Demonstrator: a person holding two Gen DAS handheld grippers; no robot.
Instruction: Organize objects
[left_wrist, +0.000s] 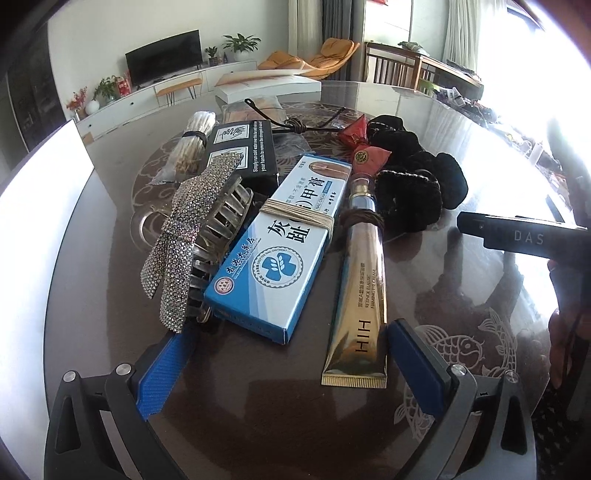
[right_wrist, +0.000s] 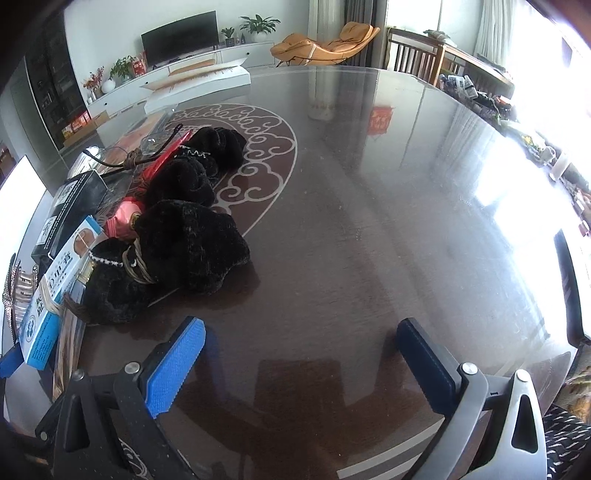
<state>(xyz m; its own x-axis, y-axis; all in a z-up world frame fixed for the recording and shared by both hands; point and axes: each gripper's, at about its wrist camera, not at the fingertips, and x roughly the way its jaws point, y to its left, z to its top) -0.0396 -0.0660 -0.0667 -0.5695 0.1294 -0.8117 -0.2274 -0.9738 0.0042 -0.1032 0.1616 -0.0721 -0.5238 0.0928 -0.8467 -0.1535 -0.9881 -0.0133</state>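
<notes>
Left wrist view shows the left gripper (left_wrist: 284, 354) spread wide and holding nothing, low over the dark table (left_wrist: 461, 280), its fingers flanking one rhinestone hair claw (left_wrist: 184, 236), one blue ointment box (left_wrist: 280, 243) and one gold eye-cream tube (left_wrist: 360, 291). Beyond lie one black box (left_wrist: 240, 151), one toothpick bundle (left_wrist: 190, 147) and two red pouches (left_wrist: 364, 147). Right gripper (right_wrist: 301, 363) is likewise wide and empty over bare tabletop, just right of the black fur hair ties (right_wrist: 184, 236).

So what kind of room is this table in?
Most likely a home living and dining room: a television on a low white cabinet, an orange lounge chair, and potted plants behind the dark glossy table.
</notes>
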